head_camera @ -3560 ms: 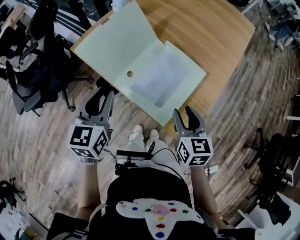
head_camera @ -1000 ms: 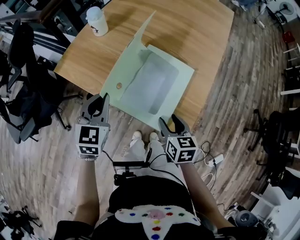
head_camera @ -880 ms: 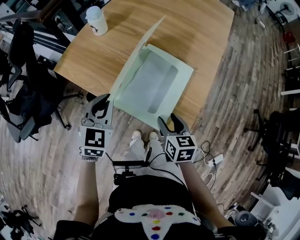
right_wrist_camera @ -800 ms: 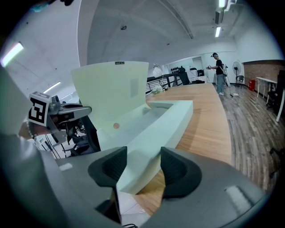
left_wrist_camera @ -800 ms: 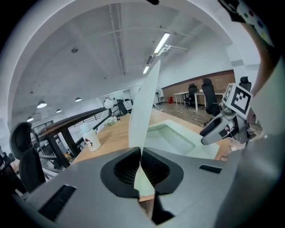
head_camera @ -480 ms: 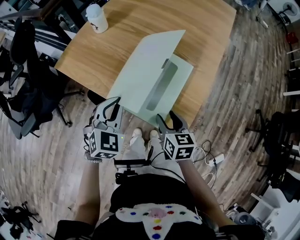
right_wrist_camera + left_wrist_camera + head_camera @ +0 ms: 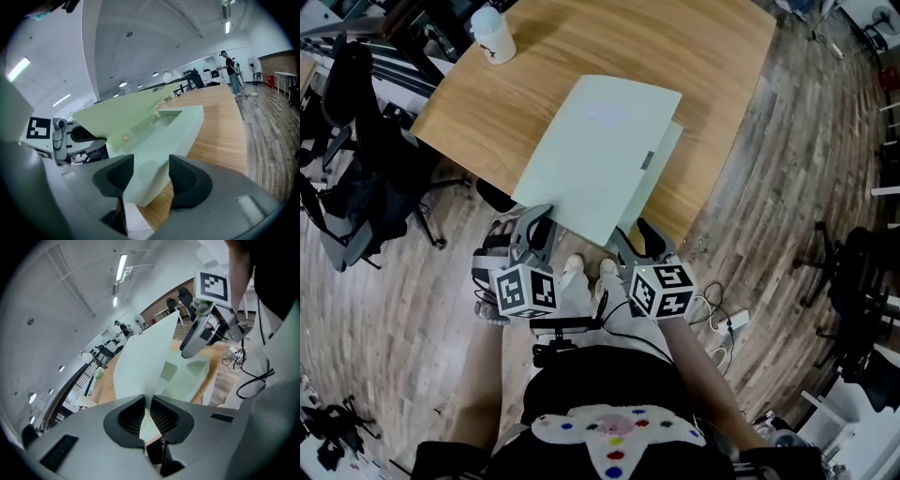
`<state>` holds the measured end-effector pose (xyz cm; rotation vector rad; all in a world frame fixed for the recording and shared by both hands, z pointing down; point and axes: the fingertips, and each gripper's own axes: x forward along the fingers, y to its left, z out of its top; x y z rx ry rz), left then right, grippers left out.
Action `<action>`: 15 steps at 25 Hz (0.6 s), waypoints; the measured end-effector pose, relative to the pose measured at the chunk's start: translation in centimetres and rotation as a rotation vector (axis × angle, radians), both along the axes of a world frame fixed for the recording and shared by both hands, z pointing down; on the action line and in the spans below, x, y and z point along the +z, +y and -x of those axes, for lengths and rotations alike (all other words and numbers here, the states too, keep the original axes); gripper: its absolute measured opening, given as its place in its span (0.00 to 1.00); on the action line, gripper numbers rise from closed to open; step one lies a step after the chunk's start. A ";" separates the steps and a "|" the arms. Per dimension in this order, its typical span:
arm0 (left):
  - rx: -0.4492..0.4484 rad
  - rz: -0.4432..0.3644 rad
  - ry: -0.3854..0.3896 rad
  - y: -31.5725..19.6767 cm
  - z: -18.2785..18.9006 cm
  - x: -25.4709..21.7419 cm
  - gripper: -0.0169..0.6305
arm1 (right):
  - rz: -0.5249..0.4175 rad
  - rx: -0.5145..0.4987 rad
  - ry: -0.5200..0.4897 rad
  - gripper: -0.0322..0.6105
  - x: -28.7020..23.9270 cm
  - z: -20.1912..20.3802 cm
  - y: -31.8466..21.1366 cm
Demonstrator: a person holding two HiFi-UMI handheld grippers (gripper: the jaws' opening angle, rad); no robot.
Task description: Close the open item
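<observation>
A pale green flat box lies on the wooden table (image 7: 712,56). Its lid (image 7: 600,150) is lowered over the base (image 7: 667,150) and hangs slightly raised along its near edge. My left gripper (image 7: 536,223) is at the lid's near left corner. In the left gripper view the thin lid (image 7: 140,362) runs between the pads of that gripper (image 7: 147,416), whose jaws are opening. My right gripper (image 7: 636,236) stands open around the base's near corner (image 7: 178,126), with no visible pinch. A small brown disc (image 7: 125,138) shows inside the box.
A white cup (image 7: 492,36) stands at the table's far left corner. Black office chairs (image 7: 356,141) crowd the floor to the left. Cables and a plug strip (image 7: 727,323) lie on the wood floor to the right. The box overhangs the table's near edge.
The lid has swung from wide open, through upright, over to the right and down onto the base. My left gripper followed it rightward toward the right gripper, which stayed put.
</observation>
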<state>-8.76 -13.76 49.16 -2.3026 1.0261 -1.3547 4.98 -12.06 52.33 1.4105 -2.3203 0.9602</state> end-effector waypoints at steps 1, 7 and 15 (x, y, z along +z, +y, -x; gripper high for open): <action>0.010 0.000 -0.018 0.1 -0.2 0.2 0.08 | -0.006 0.008 -0.006 0.41 -0.3 -0.4 -0.2; 0.072 -0.011 -0.171 0.5 -1.2 1.3 0.08 | -0.054 0.072 -0.006 0.40 -2.6 -4.8 -2.4; 0.145 0.004 -0.332 0.9 -1.8 3.0 0.09 | -0.168 0.060 0.094 0.17 -4.9 -7.1 -7.0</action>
